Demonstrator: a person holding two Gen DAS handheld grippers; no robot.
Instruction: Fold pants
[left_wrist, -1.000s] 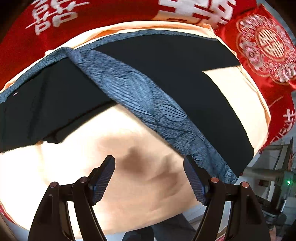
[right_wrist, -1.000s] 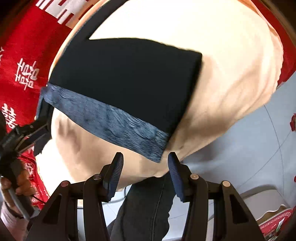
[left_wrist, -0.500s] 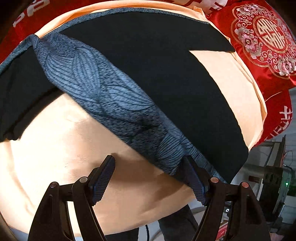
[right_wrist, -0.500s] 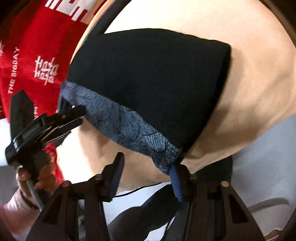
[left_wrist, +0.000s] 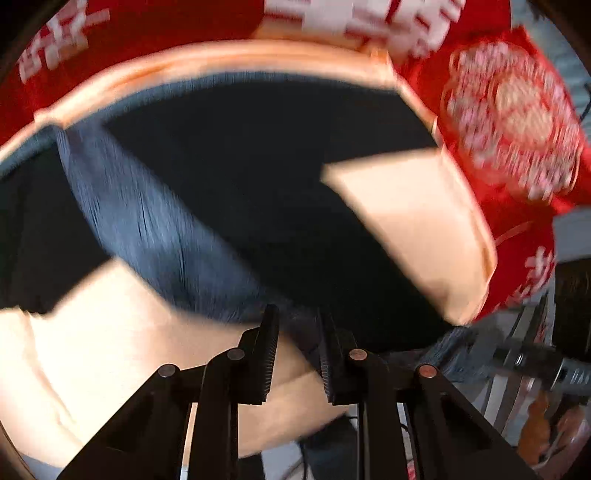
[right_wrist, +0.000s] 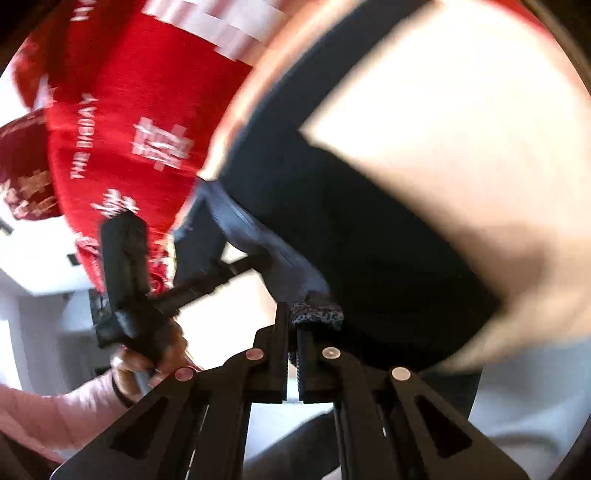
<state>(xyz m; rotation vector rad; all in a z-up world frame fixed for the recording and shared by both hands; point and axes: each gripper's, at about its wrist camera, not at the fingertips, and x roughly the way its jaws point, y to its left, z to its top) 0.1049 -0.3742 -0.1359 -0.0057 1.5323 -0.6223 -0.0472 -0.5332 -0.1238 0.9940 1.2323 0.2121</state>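
Observation:
Black pants (left_wrist: 258, 177) with a blue patterned waistband (left_wrist: 155, 236) lie on a peach-coloured cushion (left_wrist: 413, 221). My left gripper (left_wrist: 297, 332) is shut on the waistband at the near edge. My right gripper (right_wrist: 293, 325) is shut on the waistband's corner (right_wrist: 314, 312), and the black pants (right_wrist: 369, 229) spread beyond it. The left gripper also shows in the right wrist view (right_wrist: 207, 273), held by a hand. Both views are blurred by motion.
Red fabric with white characters (left_wrist: 147, 40) lies beyond the cushion, with a red embroidered pillow (left_wrist: 517, 122) at the right. The red fabric also shows in the right wrist view (right_wrist: 129, 122). Grey floor (right_wrist: 535, 398) lies below right.
Both grippers have closed on the blue waistband: the left from wide open, the right from half closed. Both views now blur with motion and the pants have shifted.

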